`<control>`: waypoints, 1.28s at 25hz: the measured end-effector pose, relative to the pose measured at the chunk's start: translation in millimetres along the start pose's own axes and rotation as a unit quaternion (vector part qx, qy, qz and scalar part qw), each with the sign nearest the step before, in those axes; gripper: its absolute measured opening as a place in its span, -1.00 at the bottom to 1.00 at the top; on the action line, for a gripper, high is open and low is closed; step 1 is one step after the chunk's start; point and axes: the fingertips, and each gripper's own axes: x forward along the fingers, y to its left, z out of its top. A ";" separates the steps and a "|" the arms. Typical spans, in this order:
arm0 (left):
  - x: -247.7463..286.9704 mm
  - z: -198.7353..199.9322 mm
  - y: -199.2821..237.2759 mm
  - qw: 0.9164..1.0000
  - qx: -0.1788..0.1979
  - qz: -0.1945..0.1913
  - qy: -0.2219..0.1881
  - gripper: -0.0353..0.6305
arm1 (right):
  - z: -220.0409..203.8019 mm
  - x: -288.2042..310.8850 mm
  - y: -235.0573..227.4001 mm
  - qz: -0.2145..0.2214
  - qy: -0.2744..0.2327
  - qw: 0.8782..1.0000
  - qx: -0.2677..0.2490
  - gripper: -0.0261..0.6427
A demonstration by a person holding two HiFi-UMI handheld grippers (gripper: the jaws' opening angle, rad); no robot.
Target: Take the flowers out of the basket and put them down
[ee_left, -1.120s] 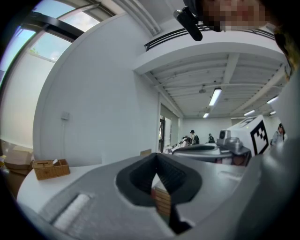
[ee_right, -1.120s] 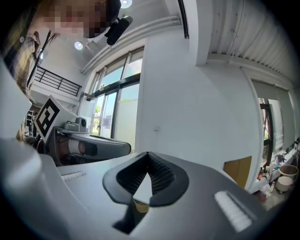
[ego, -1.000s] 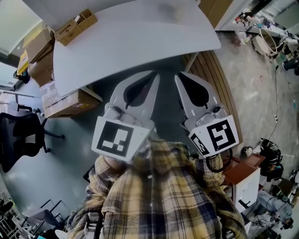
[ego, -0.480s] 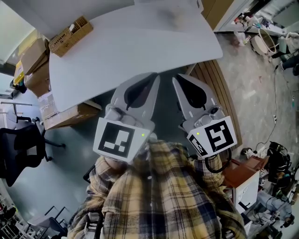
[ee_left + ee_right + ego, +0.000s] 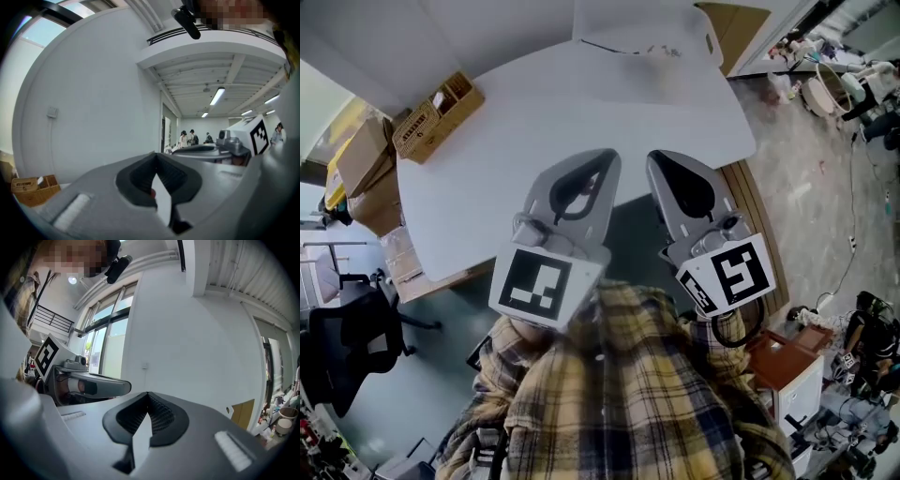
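Note:
A brown woven basket (image 5: 436,117) with a printed label stands at the far left of the white table (image 5: 581,103); it also shows low at the left as the basket (image 5: 33,190). I cannot make out any flowers. My left gripper (image 5: 609,155) and right gripper (image 5: 654,157) are held side by side close to my chest, tips just over the table's near edge. Both are shut with nothing between the jaws. In the left gripper view the left gripper (image 5: 156,154) tips meet; in the right gripper view the right gripper (image 5: 148,394) tips meet too.
A white tray-like thing with a handle hole (image 5: 675,56) lies at the table's far side, something thin and faint on it. Cardboard boxes (image 5: 361,164) and a black chair (image 5: 347,347) stand left of the table. Slatted wood (image 5: 759,216) and clutter lie right. People (image 5: 187,138) stand far off.
The table has come nearer in the head view, and the tips of both grippers now reach over its edge. Both grippers stay shut and side by side.

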 end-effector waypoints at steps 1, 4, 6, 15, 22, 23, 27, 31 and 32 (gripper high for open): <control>5.8 0.8 8.8 1.000 0.001 -0.003 0.001 -0.89 | 0.6 9.8 -4.7 -0.002 0.000 1.000 0.000 -0.91; 20.9 3.2 31.9 1.000 0.000 -0.009 0.001 -0.89 | 1.2 36.0 -16.5 -0.008 0.000 1.000 0.004 -0.91; 27.1 3.9 46.3 1.000 0.000 -0.011 0.002 -0.89 | 0.1 51.3 -20.0 -0.012 0.002 1.000 0.008 -0.91; 58.7 -4.9 91.5 1.000 -0.003 -0.009 0.023 -0.89 | -8.6 101.4 -44.2 -0.016 0.017 0.999 0.023 -0.91; 99.3 -3.6 119.8 1.000 -0.012 0.010 0.023 -0.89 | -13.1 135.1 -79.5 0.002 0.028 0.999 0.022 -0.91; 106.7 -3.0 121.4 1.000 -0.011 0.012 0.023 -0.89 | -13.4 138.4 -85.9 0.006 0.029 0.999 0.021 -0.91; 140.9 -2.2 127.9 0.999 -0.011 0.025 0.024 -0.89 | -14.4 154.3 -114.4 0.026 0.031 0.999 0.020 -0.91; 177.2 4.7 137.0 0.998 -0.016 0.051 0.022 -0.89 | -12.4 170.7 -147.9 0.054 0.034 0.998 0.018 -0.91; 185.8 6.9 140.1 0.998 -0.018 0.060 0.021 -0.89 | -11.4 174.8 -156.4 0.061 0.035 0.997 0.017 -0.91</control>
